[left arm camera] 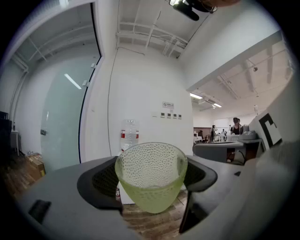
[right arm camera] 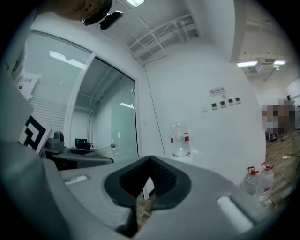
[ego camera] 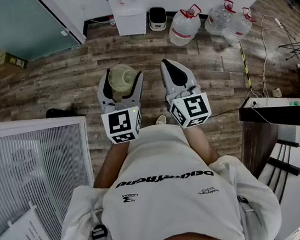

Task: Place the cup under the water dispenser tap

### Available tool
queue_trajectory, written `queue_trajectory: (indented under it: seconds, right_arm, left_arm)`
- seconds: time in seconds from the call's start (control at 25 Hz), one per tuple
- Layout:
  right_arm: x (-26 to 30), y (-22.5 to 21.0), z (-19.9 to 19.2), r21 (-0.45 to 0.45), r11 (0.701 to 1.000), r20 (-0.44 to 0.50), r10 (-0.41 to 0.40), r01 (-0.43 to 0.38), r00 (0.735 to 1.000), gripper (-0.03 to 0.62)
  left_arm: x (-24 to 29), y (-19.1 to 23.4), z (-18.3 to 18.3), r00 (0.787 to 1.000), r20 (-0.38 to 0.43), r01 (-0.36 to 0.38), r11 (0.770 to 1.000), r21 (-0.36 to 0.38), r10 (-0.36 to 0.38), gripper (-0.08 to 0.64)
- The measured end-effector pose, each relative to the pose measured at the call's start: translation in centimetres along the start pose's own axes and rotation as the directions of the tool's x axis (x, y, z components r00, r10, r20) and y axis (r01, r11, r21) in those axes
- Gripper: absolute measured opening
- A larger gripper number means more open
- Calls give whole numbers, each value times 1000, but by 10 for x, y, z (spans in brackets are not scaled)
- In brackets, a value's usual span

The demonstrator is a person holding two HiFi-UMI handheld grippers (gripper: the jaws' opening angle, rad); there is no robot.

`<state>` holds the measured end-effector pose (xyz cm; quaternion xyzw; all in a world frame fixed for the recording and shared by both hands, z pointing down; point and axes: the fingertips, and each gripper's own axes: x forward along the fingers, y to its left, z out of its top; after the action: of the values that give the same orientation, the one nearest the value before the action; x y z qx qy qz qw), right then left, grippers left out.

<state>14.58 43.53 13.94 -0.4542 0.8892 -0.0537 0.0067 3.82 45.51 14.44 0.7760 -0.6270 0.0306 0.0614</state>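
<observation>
A pale green dimpled glass cup (left arm camera: 151, 176) stands upright between the jaws of my left gripper (left arm camera: 151, 180), which is shut on it. The head view shows the cup (ego camera: 121, 77) from above in the left gripper (ego camera: 121, 87), held over the wooden floor. My right gripper (ego camera: 177, 74) is beside it to the right, shut and holding nothing; its pads (right arm camera: 161, 180) meet at the tips. The white water dispenser (ego camera: 129, 7) stands against the far wall ahead, with a clear bottle (left arm camera: 130, 133) on top. The same dispenser bottle (right arm camera: 179, 139) shows in the right gripper view.
Several large water jugs (ego camera: 185, 26) lie on the floor right of the dispenser, next to a small bin (ego camera: 157, 18). A glass partition (ego camera: 15, 25) is at far left, a white slatted panel (ego camera: 33, 177) at near left, and a dark table (ego camera: 281, 110) at right.
</observation>
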Motion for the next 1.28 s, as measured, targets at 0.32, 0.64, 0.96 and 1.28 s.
queue_trajectory:
  seconds: [0.32, 0.64, 0.96, 1.28]
  right_arm:
    - [4, -34, -5, -5, 999, -9, 33, -33, 999, -2]
    - [13, -61, -12, 10, 999, -16, 54, -54, 998, -2]
    - [67, -67, -33, 38, 997, -50, 66, -64, 997, -2]
    - [176, -81, -42, 28, 999, -94, 33, -30, 995, -2]
  left_arm:
    - [26, -16, -6, 999, 13, -35, 999, 6, 35, 382]
    - [43, -25, -18, 997, -6, -75, 997, 7, 75, 382]
    - [81, 9, -30, 994, -46, -96, 995, -22, 95, 382]
    - [171, 90, -24, 997, -47, -66, 997, -43, 64, 382]
